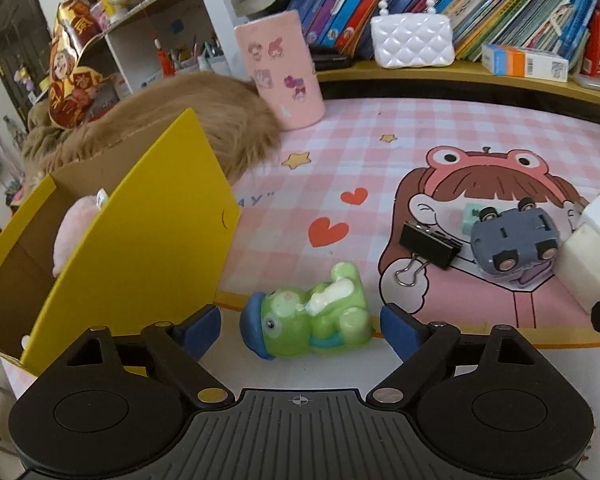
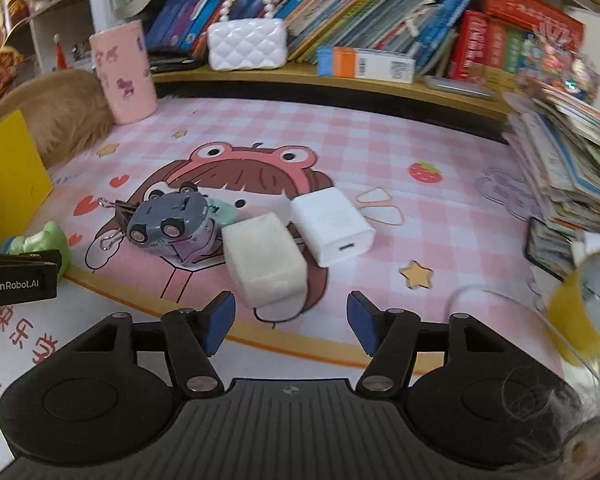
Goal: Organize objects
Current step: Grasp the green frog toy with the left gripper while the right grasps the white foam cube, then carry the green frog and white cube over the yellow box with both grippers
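Observation:
A green frog toy (image 1: pixel 314 312) with a blue cap lies on its side on the pink mat, between the blue pads of my open left gripper (image 1: pixel 300 330), and neither pad touches it. A yellow cardboard box (image 1: pixel 140 240) stands open to its left with a pink plush (image 1: pixel 74 228) inside. My right gripper (image 2: pixel 290 326) is open just in front of a white foam block (image 2: pixel 266 258). Beside the block lie a white charger (image 2: pixel 332 224), an overturned grey toy car (image 2: pixel 168 224) and a black binder clip (image 1: pixel 428 246).
A pink cup (image 1: pixel 280 68) and a brown furry plush (image 1: pixel 204 120) stand at the mat's back left. A white quilted purse (image 1: pixel 412 38) sits on the bookshelf ledge. A stack of books (image 2: pixel 564 160), a yellow tape roll (image 2: pixel 584 308) and rubber bands (image 2: pixel 380 206) lie at the right.

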Action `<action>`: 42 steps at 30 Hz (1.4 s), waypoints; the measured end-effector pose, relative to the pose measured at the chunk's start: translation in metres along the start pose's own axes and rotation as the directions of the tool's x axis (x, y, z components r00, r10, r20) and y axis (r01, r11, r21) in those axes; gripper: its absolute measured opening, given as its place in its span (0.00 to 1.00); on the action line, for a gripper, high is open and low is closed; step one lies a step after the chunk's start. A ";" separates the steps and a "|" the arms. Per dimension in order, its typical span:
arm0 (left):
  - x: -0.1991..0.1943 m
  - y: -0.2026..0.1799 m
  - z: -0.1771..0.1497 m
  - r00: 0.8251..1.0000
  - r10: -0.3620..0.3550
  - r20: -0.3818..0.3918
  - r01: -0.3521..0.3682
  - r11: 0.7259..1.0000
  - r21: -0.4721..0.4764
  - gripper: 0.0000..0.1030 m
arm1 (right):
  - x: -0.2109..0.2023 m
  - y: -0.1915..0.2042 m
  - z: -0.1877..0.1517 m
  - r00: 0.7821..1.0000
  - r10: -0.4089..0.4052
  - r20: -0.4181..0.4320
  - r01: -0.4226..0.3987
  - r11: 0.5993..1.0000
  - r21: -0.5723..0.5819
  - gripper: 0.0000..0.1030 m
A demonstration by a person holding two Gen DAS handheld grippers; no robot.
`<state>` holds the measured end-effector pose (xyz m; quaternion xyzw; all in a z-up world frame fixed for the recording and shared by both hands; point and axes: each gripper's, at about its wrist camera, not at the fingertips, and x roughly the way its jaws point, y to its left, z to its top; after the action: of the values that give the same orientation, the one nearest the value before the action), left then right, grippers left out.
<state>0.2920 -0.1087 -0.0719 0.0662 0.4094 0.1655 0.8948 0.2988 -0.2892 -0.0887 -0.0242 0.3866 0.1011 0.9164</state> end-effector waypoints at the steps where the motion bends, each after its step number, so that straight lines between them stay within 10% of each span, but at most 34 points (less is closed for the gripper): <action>1: 0.002 0.000 0.000 1.000 0.001 -0.005 -0.001 1.000 -0.006 0.87 | 0.004 0.001 0.001 1.000 0.003 -0.005 -0.003 1.000 -0.003 0.59; 17: 0.022 0.002 0.004 0.998 -0.044 -0.042 0.041 0.996 -0.075 0.74 | 0.032 0.006 0.016 1.000 0.024 -0.010 -0.024 0.999 -0.022 0.54; 22: -0.006 0.009 0.004 0.992 -0.119 0.037 0.121 0.990 -0.074 0.72 | 0.026 0.006 0.017 0.999 0.043 -0.007 -0.043 0.999 -0.013 0.38; 42: -0.086 0.043 -0.042 0.963 -0.252 0.094 0.256 0.966 -0.032 0.72 | -0.055 0.027 -0.020 0.999 0.049 -0.009 -0.047 0.993 0.110 0.36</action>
<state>0.1973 -0.0989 -0.0272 0.0006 0.3705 0.0551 0.9272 0.2420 -0.2746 -0.0622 0.0352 0.3974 0.1015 0.9113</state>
